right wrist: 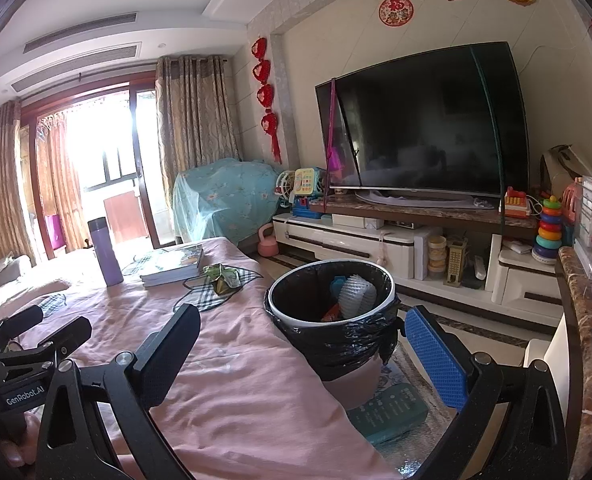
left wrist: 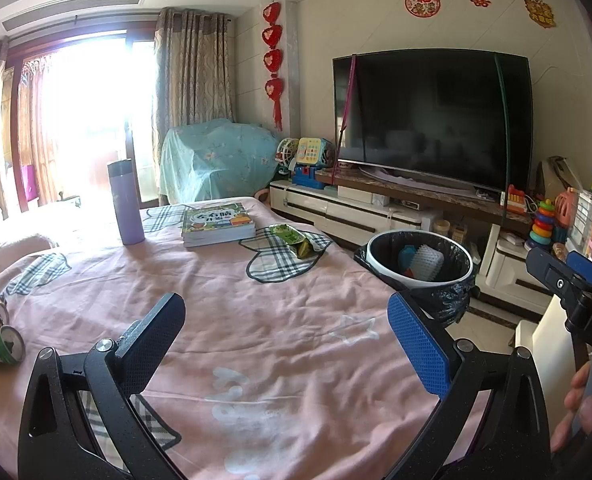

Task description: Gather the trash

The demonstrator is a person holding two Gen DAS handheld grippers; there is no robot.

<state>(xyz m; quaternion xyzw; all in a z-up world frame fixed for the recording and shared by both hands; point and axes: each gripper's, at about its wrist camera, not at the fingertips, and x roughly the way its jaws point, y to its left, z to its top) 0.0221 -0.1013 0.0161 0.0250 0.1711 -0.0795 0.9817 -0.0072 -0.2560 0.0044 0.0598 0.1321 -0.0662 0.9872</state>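
A crumpled green snack wrapper [left wrist: 296, 242] [right wrist: 224, 276] lies on the pink tablecloth [left wrist: 256, 320] beside a stack of books. Crushed cans [left wrist: 0, 336] sit at the table's left edge. A white bin with a black liner [left wrist: 419, 264] [right wrist: 331, 312] stands at the table's right edge; foam netting and blue scraps lie inside. My left gripper [left wrist: 288, 340] hovers open and empty over the cloth, well short of the wrapper. My right gripper [right wrist: 303, 360] is open too, empty, just in front of the bin. Each gripper shows at the edge of the other's view.
A purple flask [left wrist: 124, 202] and a stack of books [left wrist: 218, 224] stand at the table's far side. Beyond the bin are a TV [left wrist: 431, 116], a white cabinet [left wrist: 355, 212] and toys. A marble ledge [right wrist: 583, 360] runs along the right.
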